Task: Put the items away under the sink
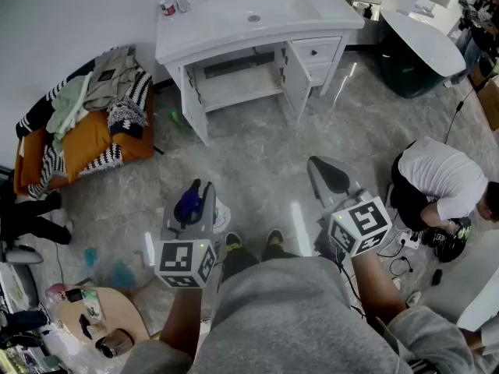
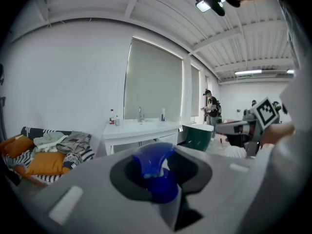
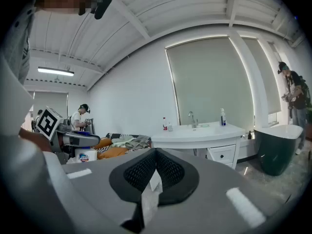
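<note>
A white bottle [image 1: 221, 213] with a blue top [image 2: 155, 169] is riding in the left gripper [image 1: 195, 197], whose jaws are clamping on that blue top. The bottle is hanging above the grey marbled floor [image 1: 257, 170], just ahead of the person's shoes [image 1: 253, 241] and well apart from the sink [image 1: 253, 10]. The right gripper [image 1: 323, 171] is travelling beside it with its jaws drawn together; a thin pale sliver is showing in the seam between its pads, and I cannot tell what it is. Ahead, the white vanity [image 1: 327, 23] is standing with its doors [image 1: 296, 76] swung open, exposing the shelf [image 1: 238, 90] under the sink, while two small bottles [image 1: 170, 1] are sitting on the countertop's left corner. A heap of clothes [image 1: 101, 84] is lying on an orange cushion [image 1: 86, 142] to the left, and a person in a white shirt [image 1: 440, 179] is crouching to the right. The carrying step seems to be in hand: the bottle is gripped but not yet stowed. The next move is probably calling for closing in on the vanity, lowering the left gripper through the open front, and keeping the bottle upright until its base meets the shelf before the jaws let go
</note>
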